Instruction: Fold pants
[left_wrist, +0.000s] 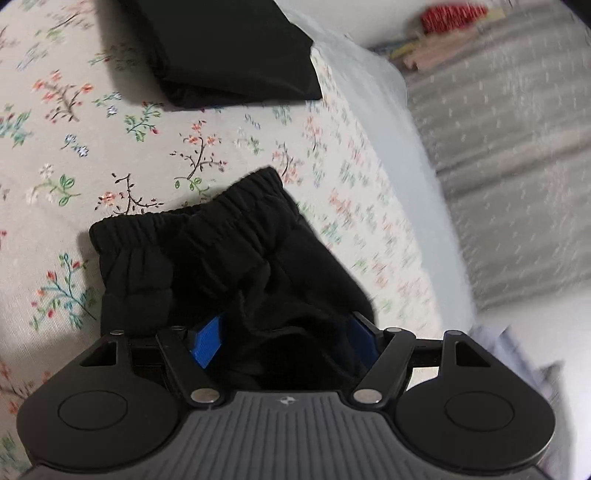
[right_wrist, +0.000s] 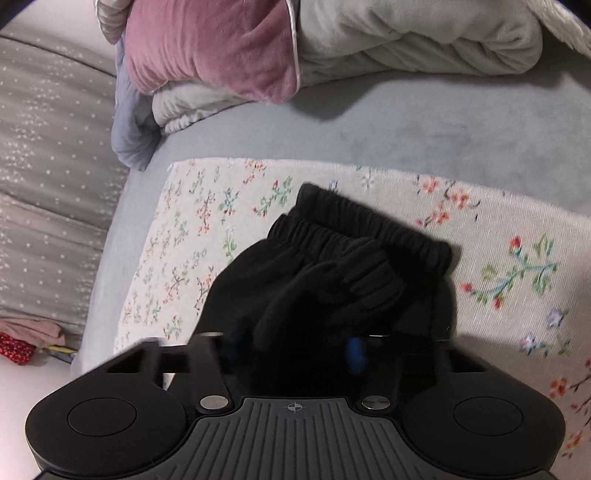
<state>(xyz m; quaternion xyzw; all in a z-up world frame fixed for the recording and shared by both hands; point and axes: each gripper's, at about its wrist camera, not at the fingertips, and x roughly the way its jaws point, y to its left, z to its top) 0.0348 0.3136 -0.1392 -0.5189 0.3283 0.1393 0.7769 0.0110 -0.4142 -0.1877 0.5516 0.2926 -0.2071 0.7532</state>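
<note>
Left wrist — folded black garment (left_wrist: 229, 55) beyond pants (left_wrist: 236, 266)

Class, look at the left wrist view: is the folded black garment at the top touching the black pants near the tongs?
No. The folded black garment lies apart from the black pants, with floral cloth between them.

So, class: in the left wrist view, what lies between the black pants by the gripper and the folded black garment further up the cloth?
Only bare floral cloth separates the pants from the folded black garment; nothing else lies there.
</note>
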